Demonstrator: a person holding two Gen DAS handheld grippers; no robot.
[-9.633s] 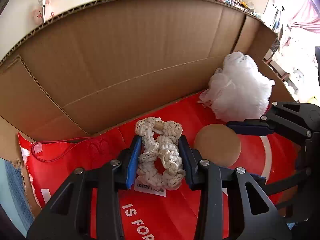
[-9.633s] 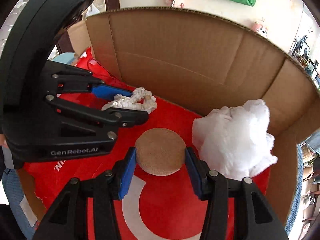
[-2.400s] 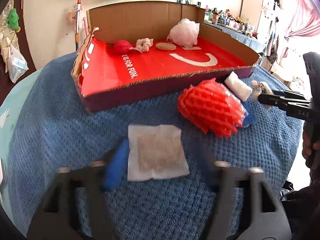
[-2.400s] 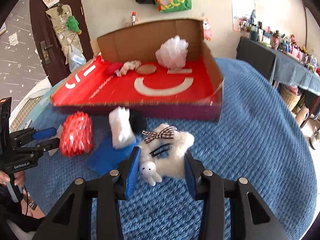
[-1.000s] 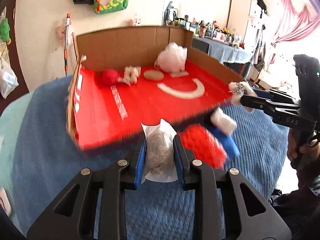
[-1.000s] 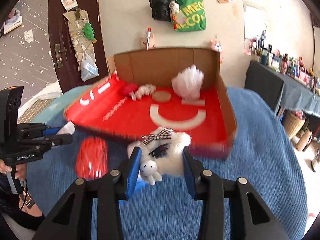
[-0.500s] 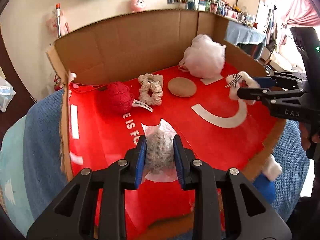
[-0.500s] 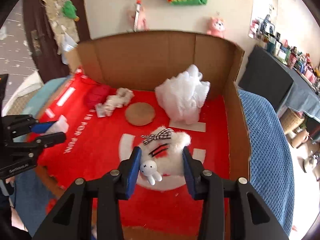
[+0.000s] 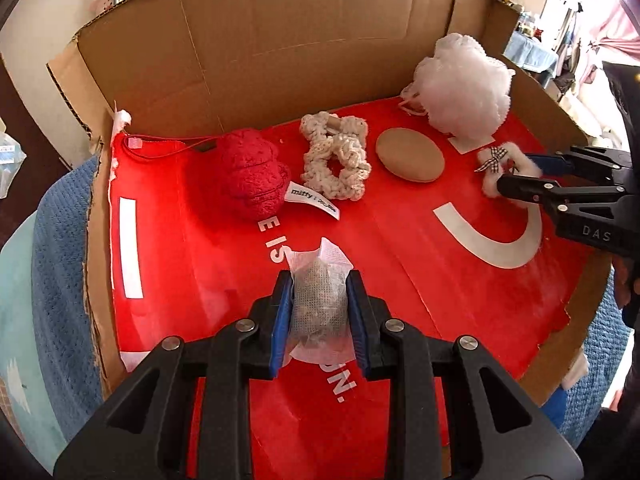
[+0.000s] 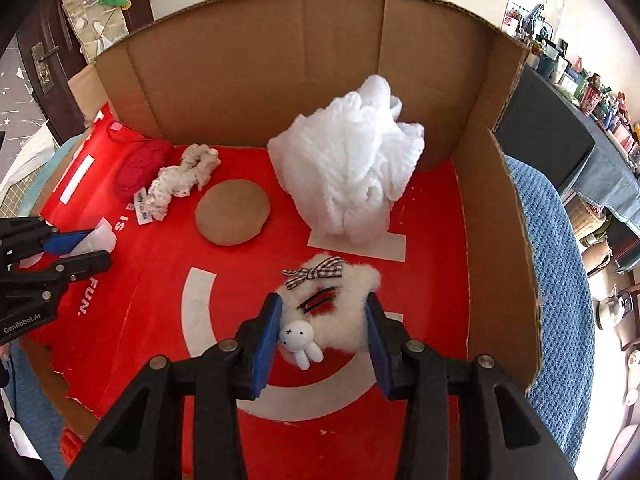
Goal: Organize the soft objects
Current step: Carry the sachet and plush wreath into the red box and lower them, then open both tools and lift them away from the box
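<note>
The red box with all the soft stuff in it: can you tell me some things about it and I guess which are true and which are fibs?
1. The left tool is squeezing a little mesh sachet. True.
2. The right tool is empty. False: it grips a fluffy white hair clip with a bunny charm.
3. The white bath pouf sits in the red box. True.
4. The round tan pad lies on top of the pouf. False: it lies flat on the box floor, beside it.
5. The red knitted toy sits outside the box. False: it is inside, near the back wall.

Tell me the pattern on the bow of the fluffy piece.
Black-and-white gingham check on the bow, clearest in the right wrist view.
</note>
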